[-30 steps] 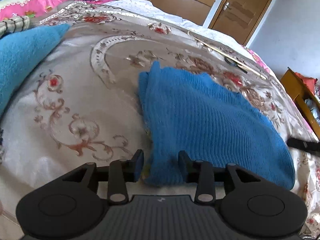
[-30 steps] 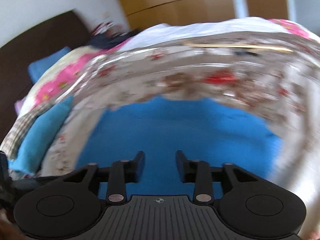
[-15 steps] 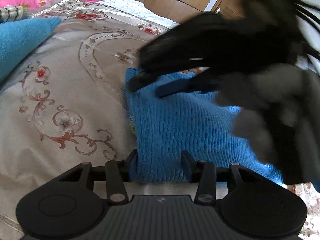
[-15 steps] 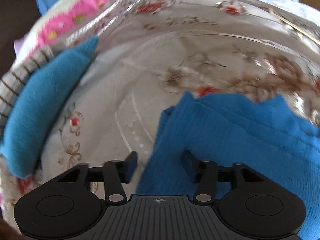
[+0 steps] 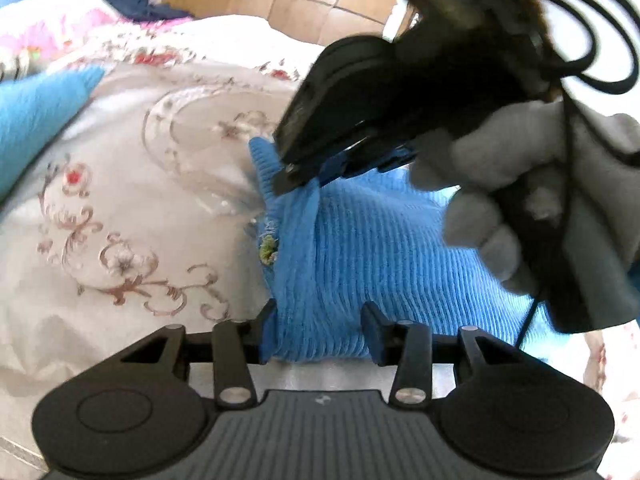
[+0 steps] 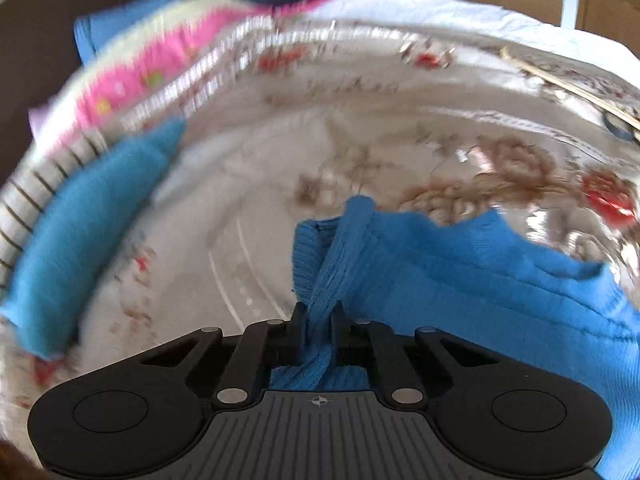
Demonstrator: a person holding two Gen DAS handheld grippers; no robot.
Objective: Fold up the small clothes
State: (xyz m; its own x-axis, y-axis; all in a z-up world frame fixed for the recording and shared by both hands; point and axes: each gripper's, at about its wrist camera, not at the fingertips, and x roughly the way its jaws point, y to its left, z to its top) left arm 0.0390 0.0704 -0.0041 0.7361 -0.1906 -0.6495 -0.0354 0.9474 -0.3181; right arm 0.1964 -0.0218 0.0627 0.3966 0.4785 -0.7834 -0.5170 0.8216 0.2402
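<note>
Left wrist view shows the blue knit top [image 5: 360,264] lying on the flowery bedspread [image 5: 120,208], partly folded. The left gripper [image 5: 320,332] is closing on its near edge. The right gripper [image 6: 318,330] is closing too and pinches a bunched corner. More folding is left, I think.

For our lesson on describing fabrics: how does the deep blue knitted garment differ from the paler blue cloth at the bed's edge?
The knitted garment is deep blue; the paler cloth is turquoise. The knitted garment shows clear ribs; the paler cloth looks smooth and fuzzy. The knitted garment is bunched mid-bedspread; the paler cloth lies off to the side. Both are blue fabrics.
</note>
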